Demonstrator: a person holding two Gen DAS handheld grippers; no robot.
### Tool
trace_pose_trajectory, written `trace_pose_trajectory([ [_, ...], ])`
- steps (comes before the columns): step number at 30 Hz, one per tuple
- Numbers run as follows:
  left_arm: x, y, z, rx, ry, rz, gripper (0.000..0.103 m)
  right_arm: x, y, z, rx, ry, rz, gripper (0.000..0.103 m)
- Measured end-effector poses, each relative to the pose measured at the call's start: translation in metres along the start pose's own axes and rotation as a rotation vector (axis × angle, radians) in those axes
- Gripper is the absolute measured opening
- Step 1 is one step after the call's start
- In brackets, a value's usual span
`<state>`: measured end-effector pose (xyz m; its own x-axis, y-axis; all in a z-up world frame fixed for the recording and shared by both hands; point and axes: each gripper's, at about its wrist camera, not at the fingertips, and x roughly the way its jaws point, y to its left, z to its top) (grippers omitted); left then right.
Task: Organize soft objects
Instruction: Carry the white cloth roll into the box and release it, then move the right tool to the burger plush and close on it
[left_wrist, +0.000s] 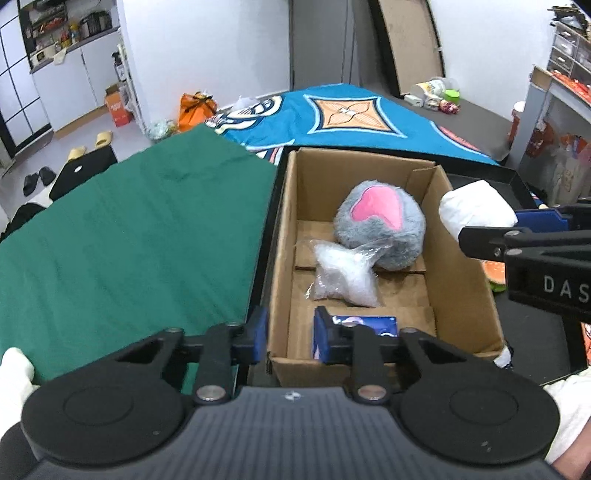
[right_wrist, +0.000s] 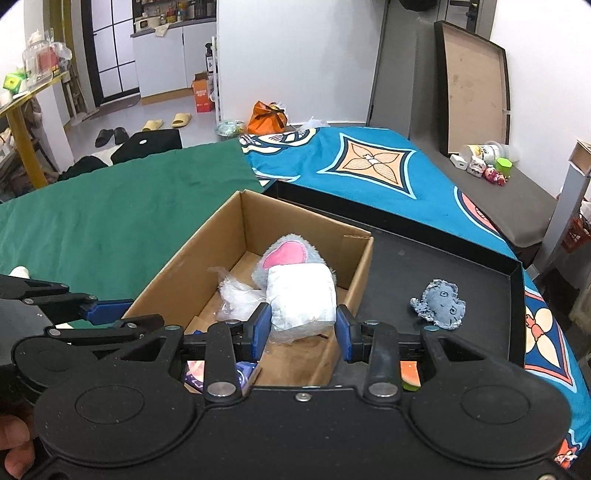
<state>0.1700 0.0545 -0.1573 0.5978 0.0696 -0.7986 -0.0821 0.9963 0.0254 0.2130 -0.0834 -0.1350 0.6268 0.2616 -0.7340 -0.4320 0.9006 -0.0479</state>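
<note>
A: Now, right claw (right_wrist: 300, 326)?
B: Clamped on white bundle (right_wrist: 301, 299), above box (right_wrist: 177, 280).
A: Left claw (left_wrist: 290, 334)?
B: Partly open, holding nothing, straddling box's near wall. Grey plush (left_wrist: 380, 225), clear bag (left_wrist: 345, 275), blue pack (left_wrist: 364, 325) inside box.

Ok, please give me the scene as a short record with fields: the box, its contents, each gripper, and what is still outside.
container: cardboard box, open, standing in black tray
in box: grey plush with pink patch; clear bag of white filling; blue packet
right gripper: jaws shut on white soft bundle, near the box's right wall
left gripper: jaws apart astride the box's near corner, holding nothing
outside box: blue-grey fabric toy, on the tray
</note>
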Motion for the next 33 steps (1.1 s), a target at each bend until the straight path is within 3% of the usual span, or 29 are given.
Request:
trace_pose_trajectory([
  [6,0.001,0.007,-0.002,-0.030,-0.002,0.006,0.007,0.009,0.012,0.003,-0.018,0.020,-0.015,0.038],
  [12,0.002,0.014,-0.002,-0.047,-0.010,-0.006,0.007,0.016,0.011,0.000,0.002,0.051,-0.063,0.052],
  [23,0.002,0.015,-0.001,-0.060,-0.004,-0.016,0.007,-0.004,-0.020,-0.009,0.115,0.003,-0.058,0.056],
  [33,-0.002,0.014,-0.002,-0.051,-0.011,-0.011,0.010,-0.013,-0.053,-0.025,0.159,0.002,-0.113,0.056],
])
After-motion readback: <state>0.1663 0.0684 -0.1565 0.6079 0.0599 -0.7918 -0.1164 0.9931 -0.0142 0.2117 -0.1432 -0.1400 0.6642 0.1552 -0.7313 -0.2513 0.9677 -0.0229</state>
